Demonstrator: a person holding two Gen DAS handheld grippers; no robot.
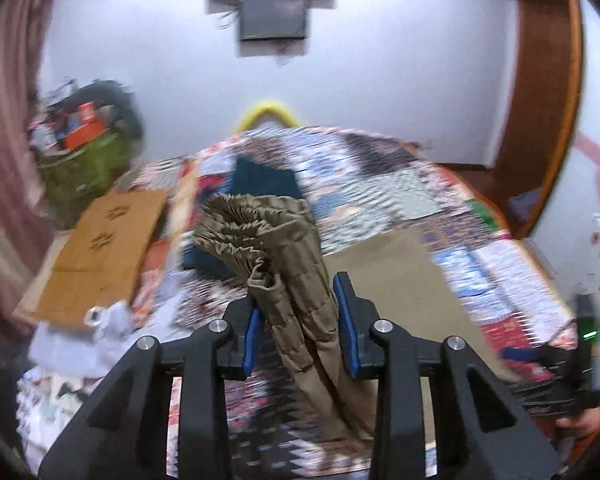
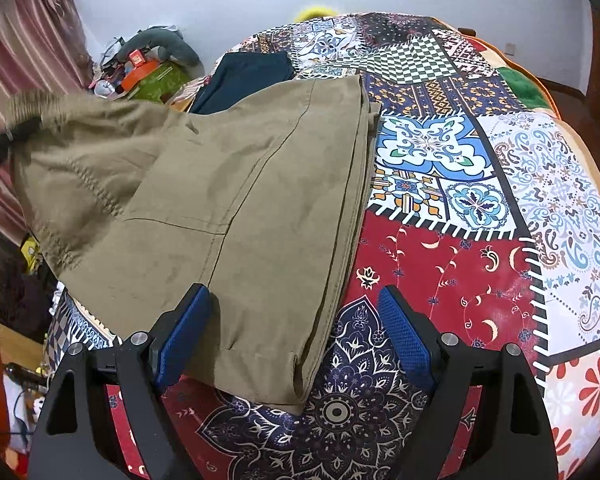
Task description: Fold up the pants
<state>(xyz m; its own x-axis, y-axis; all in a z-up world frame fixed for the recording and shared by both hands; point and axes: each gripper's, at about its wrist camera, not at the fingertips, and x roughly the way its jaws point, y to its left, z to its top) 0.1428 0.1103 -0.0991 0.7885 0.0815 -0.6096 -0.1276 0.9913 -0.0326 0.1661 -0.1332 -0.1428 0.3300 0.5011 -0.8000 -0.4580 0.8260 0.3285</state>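
Two grippers attend one pair of khaki pants, which lies partly on the patchwork bedspread. Left gripper: its blue pads are clamped on the bunched elastic waistband end, which is raised clear of the bedspread; the fabric hangs down between the fingers toward the camera. Right gripper: fingers well apart, holding nothing, poised over the hem end of the pants, which rests flat on the bedspread with its corner between the two pads. Long axis of the pants runs from that hem, away and to the left in the right wrist view, up to the lifted waistband. Judgement: the hem lies nearest the right gripper, so pinning or gripping it falls to that hand.
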